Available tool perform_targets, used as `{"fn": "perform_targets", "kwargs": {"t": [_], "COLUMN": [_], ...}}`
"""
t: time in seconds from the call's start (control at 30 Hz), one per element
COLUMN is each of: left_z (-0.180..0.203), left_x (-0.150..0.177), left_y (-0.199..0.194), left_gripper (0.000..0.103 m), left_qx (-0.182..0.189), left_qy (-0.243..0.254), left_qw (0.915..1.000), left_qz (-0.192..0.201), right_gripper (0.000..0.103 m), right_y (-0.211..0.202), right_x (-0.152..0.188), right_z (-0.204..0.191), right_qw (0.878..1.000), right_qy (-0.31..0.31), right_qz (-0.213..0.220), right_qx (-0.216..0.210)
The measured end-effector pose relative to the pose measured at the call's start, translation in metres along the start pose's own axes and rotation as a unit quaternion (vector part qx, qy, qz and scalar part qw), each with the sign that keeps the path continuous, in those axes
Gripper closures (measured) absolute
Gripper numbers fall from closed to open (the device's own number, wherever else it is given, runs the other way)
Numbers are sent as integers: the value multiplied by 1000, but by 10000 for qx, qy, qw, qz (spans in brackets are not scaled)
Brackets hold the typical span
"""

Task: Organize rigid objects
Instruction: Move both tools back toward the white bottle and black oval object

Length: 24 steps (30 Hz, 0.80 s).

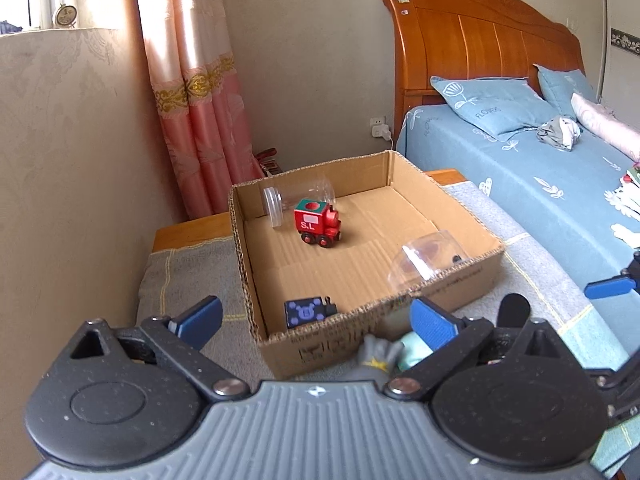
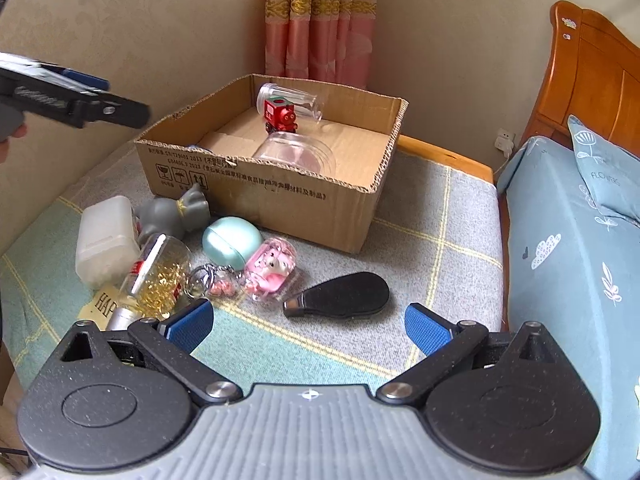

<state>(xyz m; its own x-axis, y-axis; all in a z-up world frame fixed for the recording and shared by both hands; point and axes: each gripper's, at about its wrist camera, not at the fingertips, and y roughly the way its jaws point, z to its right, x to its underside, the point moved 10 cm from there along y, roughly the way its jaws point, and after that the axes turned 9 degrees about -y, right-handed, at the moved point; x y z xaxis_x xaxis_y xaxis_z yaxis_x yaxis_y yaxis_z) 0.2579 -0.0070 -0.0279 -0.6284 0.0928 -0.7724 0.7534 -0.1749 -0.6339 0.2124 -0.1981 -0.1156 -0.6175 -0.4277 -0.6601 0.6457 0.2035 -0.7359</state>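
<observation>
Box [image 2: 280,196]: holds red train [image 1: 319,222], clear jar [image 1: 298,200], dome [image 1: 430,260], dark block [image 1: 308,312]. Left gripper [image 1: 316,318] hangs empty above its near corner, jaws spread; right gripper [image 2: 308,326] likewise spread, empty. Step, by judgement: between picks; next, the black case [image 2: 340,296] lying just ahead of the right gripper, gripped flat.

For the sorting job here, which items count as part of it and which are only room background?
Job items:
cardboard box
red toy train
clear jar
clear dome
black block
grey elephant
teal case
pink keychain
black opener
white container

Background:
curtain
bed
pillow
</observation>
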Motion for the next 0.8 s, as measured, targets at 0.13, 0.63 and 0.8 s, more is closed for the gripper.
{"fn": "perform_targets", "kwargs": {"t": [0.13, 0.63, 0.8], "left_z": [3, -21, -28], "left_x": [23, 149, 165], "left_y": [-15, 5, 17], "left_gripper": [2, 2, 1], "left_qx": [80, -19, 14], "left_qy": [12, -445, -412], "left_qw": [10000, 9932, 9925], "left_qz": [-32, -1074, -1149], "right_gripper": [0, 0, 0], "right_y": [7, 26, 24], "right_x": [17, 79, 80], "right_z": [-1, -14, -14], "right_qw": [9998, 9964, 9975], "right_qy": [73, 579, 529], "right_qz": [-173, -567, -418], "right_qx": [83, 228, 231]}}
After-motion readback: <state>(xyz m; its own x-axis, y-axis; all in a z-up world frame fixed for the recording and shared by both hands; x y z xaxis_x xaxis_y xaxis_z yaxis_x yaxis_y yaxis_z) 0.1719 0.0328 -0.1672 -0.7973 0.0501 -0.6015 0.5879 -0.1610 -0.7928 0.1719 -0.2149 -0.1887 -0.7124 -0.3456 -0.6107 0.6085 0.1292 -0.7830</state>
